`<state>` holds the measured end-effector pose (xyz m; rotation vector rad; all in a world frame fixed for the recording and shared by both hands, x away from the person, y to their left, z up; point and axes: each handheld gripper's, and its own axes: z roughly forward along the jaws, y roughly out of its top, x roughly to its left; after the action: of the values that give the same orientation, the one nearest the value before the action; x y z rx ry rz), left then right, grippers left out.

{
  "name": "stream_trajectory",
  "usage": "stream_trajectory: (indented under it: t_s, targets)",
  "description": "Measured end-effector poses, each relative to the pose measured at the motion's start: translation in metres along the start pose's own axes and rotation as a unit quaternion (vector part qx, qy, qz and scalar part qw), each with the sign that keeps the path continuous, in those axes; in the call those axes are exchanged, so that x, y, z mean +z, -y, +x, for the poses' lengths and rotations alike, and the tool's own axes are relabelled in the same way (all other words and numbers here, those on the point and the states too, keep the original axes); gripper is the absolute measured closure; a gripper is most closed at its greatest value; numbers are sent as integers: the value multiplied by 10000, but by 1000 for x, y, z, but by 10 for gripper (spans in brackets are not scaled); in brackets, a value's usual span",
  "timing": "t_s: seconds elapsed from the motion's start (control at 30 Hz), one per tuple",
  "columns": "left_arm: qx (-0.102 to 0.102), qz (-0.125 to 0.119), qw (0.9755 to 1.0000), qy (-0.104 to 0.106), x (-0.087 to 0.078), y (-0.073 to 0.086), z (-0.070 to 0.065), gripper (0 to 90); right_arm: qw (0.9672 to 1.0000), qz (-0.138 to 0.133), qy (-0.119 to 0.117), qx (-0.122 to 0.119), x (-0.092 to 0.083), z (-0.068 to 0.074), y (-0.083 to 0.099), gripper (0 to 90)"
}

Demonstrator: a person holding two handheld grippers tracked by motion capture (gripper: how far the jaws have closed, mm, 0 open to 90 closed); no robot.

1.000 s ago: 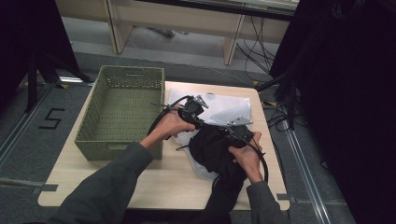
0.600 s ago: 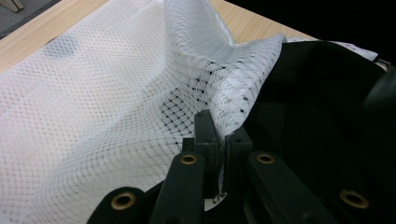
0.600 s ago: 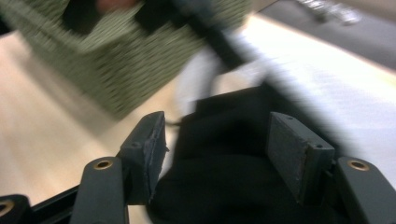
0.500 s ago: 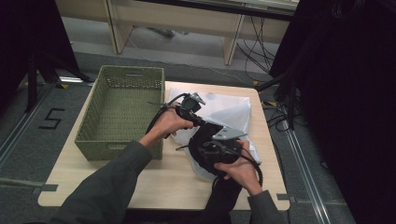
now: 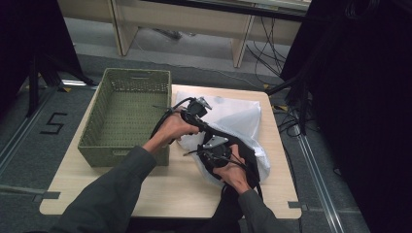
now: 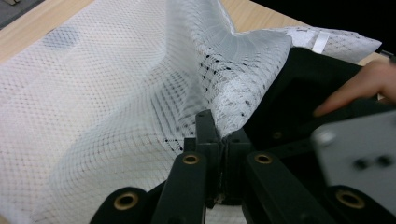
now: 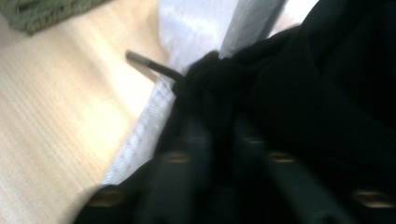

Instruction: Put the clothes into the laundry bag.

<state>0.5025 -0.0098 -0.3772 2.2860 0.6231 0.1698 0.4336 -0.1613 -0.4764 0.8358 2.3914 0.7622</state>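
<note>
A white mesh bag (image 5: 240, 116) lies on the table with a black garment (image 5: 245, 150) partly inside its mouth. My left gripper (image 5: 210, 128) is shut on the bag's rim and holds the mesh (image 6: 116, 93) up in a fold; its jaws (image 6: 219, 135) stand pressed together. My right gripper (image 5: 206, 155) sits low at the mouth's near side. Its jaws have just been closing and, in the blurred right gripper view, stand shut (image 7: 219, 121) with the black garment (image 7: 317, 93) bunched between them. White mesh (image 7: 196, 28) shows behind the cloth.
A green woven basket (image 5: 92, 145) stands on the left of the wooden table (image 5: 160, 189), close to my left forearm. A thin dark cord end (image 7: 149, 65) lies on the wood by the bag. The floor drops away past the table's right edge.
My right gripper has shifted left and down from the bag's right side to its near mouth, and its jaws have closed on black cloth. The left gripper has stayed put.
</note>
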Motion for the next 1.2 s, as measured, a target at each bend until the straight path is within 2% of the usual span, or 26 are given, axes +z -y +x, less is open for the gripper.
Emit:
stream_trajectory:
  t_s: [0.03, 0.07, 0.13, 0.17, 0.2, 0.23, 0.27, 0.3, 0.37, 0.43, 0.47, 0.5, 0.6, 0.63, 0.67, 0.7, 0.73, 0.8, 0.83, 0.87, 0.93, 1.03, 1.07, 1.1, 1.17, 1.2]
  targets:
    - [48, 11, 10000, -21, -2, 0, 1, 879, 9996, -237, 103, 103, -14, -9, -5, 884]
    - [54, 15, 10000, -23, -3, 0, 0, 879, 9987, -303, 195, 362, -22, -10, -6, 885]
    - [93, 37, 10000, -2, -6, 0, -1, 879, 9968, -602, 391, 342, -41, -26, -9, 885]
    - [246, -101, 9996, 11, -6, -2, 0, 880, 9952, -727, 568, 339, -48, -34, -9, 885]
    - [41, -185, 9998, 62, -5, -2, -4, 880, 9933, -728, 742, 497, -52, -41, -7, 885]
    - [-89, -166, 9998, 99, -5, -2, -7, 879, 9928, -719, 845, 458, -51, -50, -5, 885]
    - [-37, -135, 9998, 114, -4, -3, -9, 879, 9914, -596, 990, 608, -47, -52, -1, 885]
    - [-37, -135, 9998, 114, -4, -3, -9, 879, 9921, -481, 1047, 492, -37, -55, 3, 883]
    - [67, -91, 9998, 139, -2, -5, -13, 879, 9955, -192, 850, 360, -16, -53, 11, 877]
    - [167, 12, 9998, 116, -2, -5, -11, 878, 9964, -64, 755, 379, -8, -48, 11, 863]
    - [167, 12, 9998, 116, -2, -5, -11, 875, 9964, -64, 755, 379, -8, -48, 11, 863]
    - [99, -105, 9999, 59, 0, -4, -8, 852, 9959, -204, 708, 526, -13, -50, 6, 839]
    - [132, 10, 9999, -5, 0, -3, -6, 798, 9957, -287, 694, 542, -19, -56, 7, 846]
    - [347, -173, 9992, -76, -2, -2, -5, 784, 9953, -322, 673, 617, -19, -56, 8, 852]
    - [347, -173, 9992, -76, -2, -2, -5, 783, 9953, -322, 673, 617, -19, -56, 8, 852]
    - [128, -115, 9997, -163, -10, 3, -12, 767, 9950, -309, 587, 742, -19, -56, 9, 858]
    - [128, -115, 9997, -163, -10, 3, -12, 740, 9950, -309, 587, 742, -19, -56, 9, 858]
    - [28, -354, 9989, -305, -19, 9, -21, 722, 9950, -378, 464, 799, -23, -58, 10, 865]
    - [79, -426, 9986, -296, -25, 12, -24, 697, 9945, -469, 338, 874, -29, -61, 12, 869]
    - [42, -537, 9981, -287, -34, 21, -34, 684, 9947, -499, 343, 825, -33, -62, 13, 870]
    - [68, -516, 9982, -288, -37, 27, -38, 666, 9946, -585, 327, 793, -39, -65, 18, 871]
    - [-5, -217, 9993, -306, -28, 58, -59, 625, 9939, -522, 268, 934, -44, -66, 22, 871]
    - [-5, -217, 9993, -306, -28, 58, -59, 618, 9939, -522, 268, 934, -44, -66, 22, 871]
    - [-92, -218, 9993, -290, -20, 67, -63, 618, 9946, -561, 304, 817, -43, -68, 24, 871]
    - [-221, 116, 9994, -225, 5, 86, -67, 569, 9937, -526, 243, 956, -44, -66, 23, 870]
    - [-221, 116, 9994, -225, 5, 86, -67, 557, 9937, -526, 243, 956, -44, -66, 23, 870]
